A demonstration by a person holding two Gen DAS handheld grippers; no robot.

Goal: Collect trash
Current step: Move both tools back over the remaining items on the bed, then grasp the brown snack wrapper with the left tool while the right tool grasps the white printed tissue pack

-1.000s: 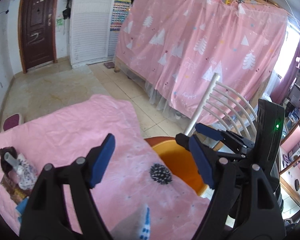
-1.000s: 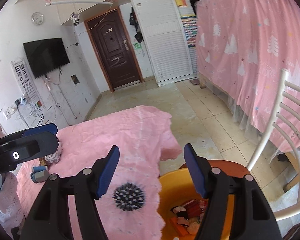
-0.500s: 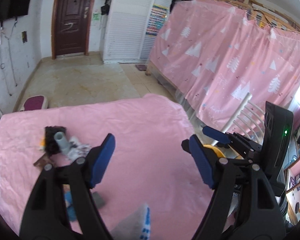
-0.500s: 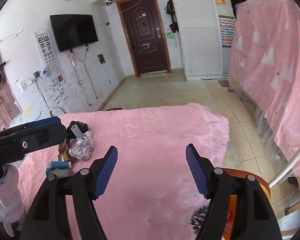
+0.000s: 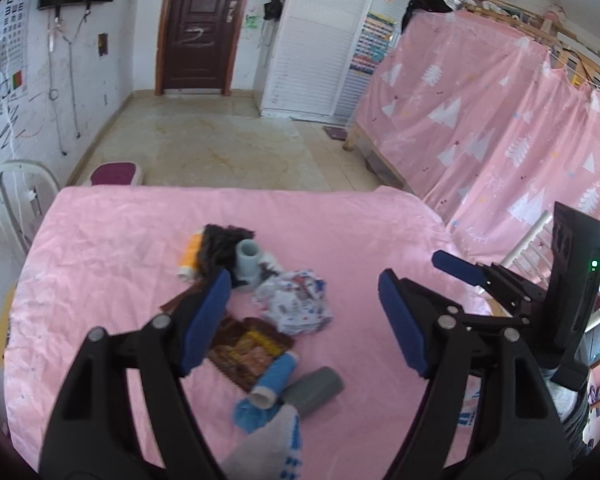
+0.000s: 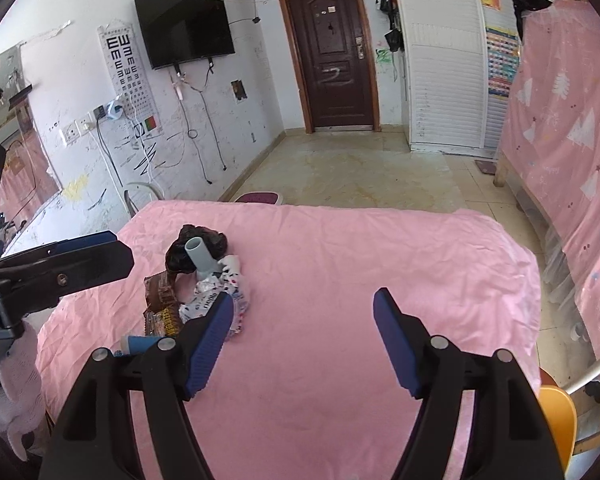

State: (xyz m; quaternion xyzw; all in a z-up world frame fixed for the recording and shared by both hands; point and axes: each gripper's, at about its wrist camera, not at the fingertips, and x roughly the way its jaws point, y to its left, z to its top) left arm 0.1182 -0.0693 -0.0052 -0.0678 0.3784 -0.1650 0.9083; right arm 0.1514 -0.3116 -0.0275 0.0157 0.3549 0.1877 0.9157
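Pink wrinkled cloth covers the table (image 5: 372, 240) that fills the lower half of both wrist views, with a tiled floor, a dark brown door (image 6: 332, 60), a wall-mounted black television (image 6: 184, 30) and a pink curtain printed with white trees (image 5: 480, 120) behind it. Litter lies in a loose cluster on the cloth toward its left side: a black crumpled plastic bag (image 5: 220, 244) with an orange thread spool (image 5: 190, 256) touching its left edge, a grey plastic tube fitting (image 5: 246, 262) standing just in front of the bag, a crumpled white printed wrapper (image 5: 296, 306) beside the fitting, a brown snack wrapper (image 5: 248, 346) lying flat nearer the camera, then a blue thread spool (image 5: 274, 376) and a dark grey cylinder (image 5: 312, 390) side by side, with a scrap of blue material (image 5: 252, 416) at their near end. The left gripper (image 5: 304, 320) hangs above this cluster with its blue-padded jaws spread wide and nothing between the pads; the wrappers show through the gap, lower down on the cloth. The right gripper (image 6: 304, 340) is over bare pink cloth to the right of the cluster, its jaws having just been opening, likewise gripping nothing; its left pad overlaps the white wrapper in view, though whether it touches it cannot be told. An orange plastic bin (image 6: 556, 416) peeks out past the table's right near corner, well apart from the litter.
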